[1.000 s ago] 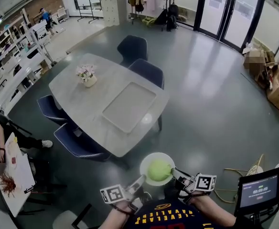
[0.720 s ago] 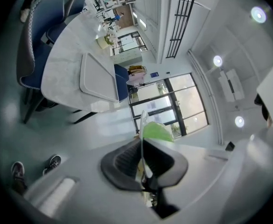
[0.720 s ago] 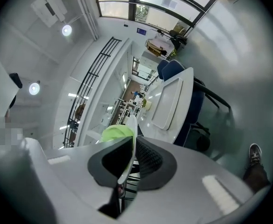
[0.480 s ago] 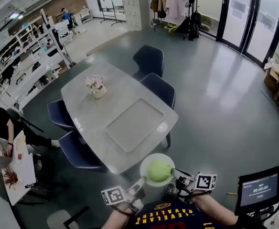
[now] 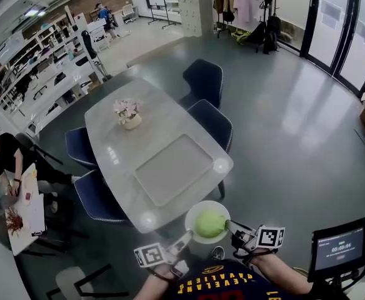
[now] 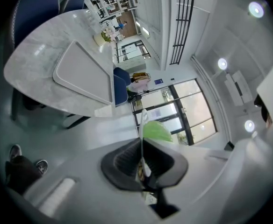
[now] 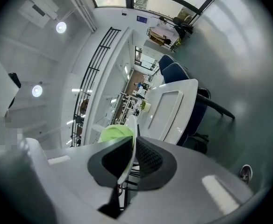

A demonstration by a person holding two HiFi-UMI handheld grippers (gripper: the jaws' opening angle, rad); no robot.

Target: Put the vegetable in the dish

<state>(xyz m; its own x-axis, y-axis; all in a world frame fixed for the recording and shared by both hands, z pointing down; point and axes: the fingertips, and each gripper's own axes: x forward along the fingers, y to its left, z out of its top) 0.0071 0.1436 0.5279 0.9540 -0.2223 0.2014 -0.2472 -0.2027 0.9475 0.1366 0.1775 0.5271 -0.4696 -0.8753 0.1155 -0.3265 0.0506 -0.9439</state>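
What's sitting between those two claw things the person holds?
The head view shows a white dish holding a green vegetable; left gripper and right gripper pinch its rim.

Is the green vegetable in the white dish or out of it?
In. The round green vegetable sits inside the white round dish, its rim clamped by the left gripper and right gripper.

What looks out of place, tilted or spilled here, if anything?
Nothing stands out. The green vegetable sits in the white dish, which the left gripper and right gripper clamp by opposite sides of its rim, roughly level, in the air near the table. The flower pot on the table stands upright.
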